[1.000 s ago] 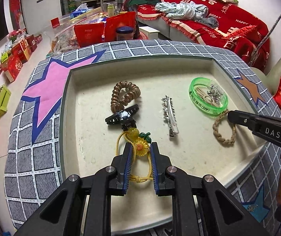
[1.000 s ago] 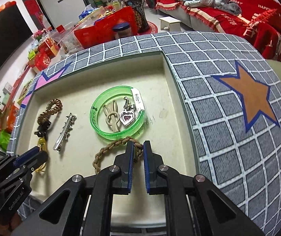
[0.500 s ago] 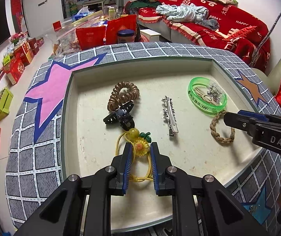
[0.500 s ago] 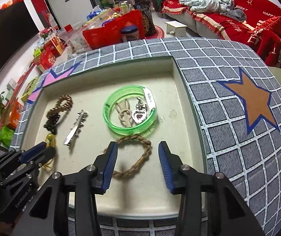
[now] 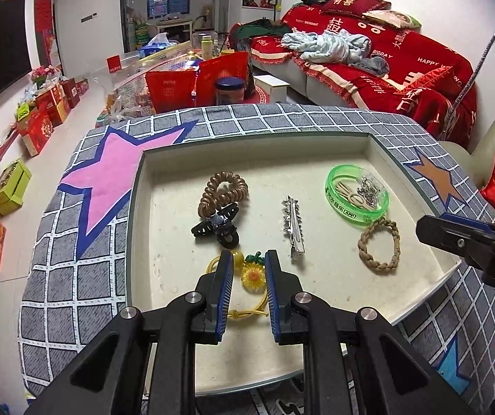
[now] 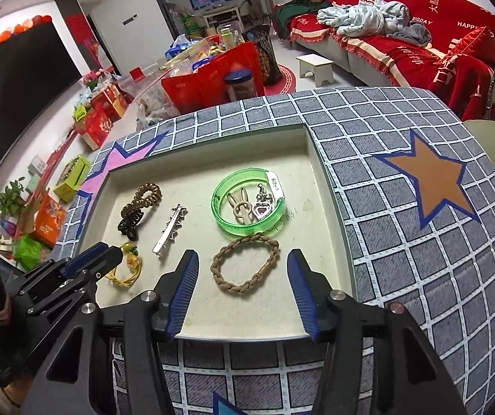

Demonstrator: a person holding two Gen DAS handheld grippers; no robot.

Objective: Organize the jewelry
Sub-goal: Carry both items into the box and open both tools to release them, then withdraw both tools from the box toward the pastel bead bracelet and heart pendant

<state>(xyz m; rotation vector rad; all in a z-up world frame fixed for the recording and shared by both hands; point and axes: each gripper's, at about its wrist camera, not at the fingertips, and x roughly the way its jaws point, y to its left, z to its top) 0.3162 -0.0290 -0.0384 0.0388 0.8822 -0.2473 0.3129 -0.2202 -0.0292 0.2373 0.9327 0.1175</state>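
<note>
My left gripper [image 5: 249, 257] hangs low over a cream recessed tray [image 5: 178, 276]. Its narrow-set jaws straddle a yellow hair tie with a sunflower charm [image 5: 251, 275], and the pads are not pressing on it. The tie lies flat on the tray [image 6: 128, 271]. My right gripper [image 6: 242, 259] is opening wide. A tan braided bracelet [image 6: 244, 288] lies loose on the tray between and below its fingers, just in front of a green bangle [image 6: 219, 207]. The bangle rings a beige rabbit clip and a heart pendant.
A silver spiked hair clip [image 5: 294, 228], a black claw clip [image 5: 218, 230] and a brown spiral hair tie [image 5: 213, 193] lie mid-tray. A grey grid cloth with stars [image 6: 403, 207] rims the tray. Beyond it are a red sofa and boxes on the floor.
The right gripper's jaws went from shut on the braided bracelet to wide apart and drew up and back; the bracelet stays on the tray. The left gripper has barely moved.
</note>
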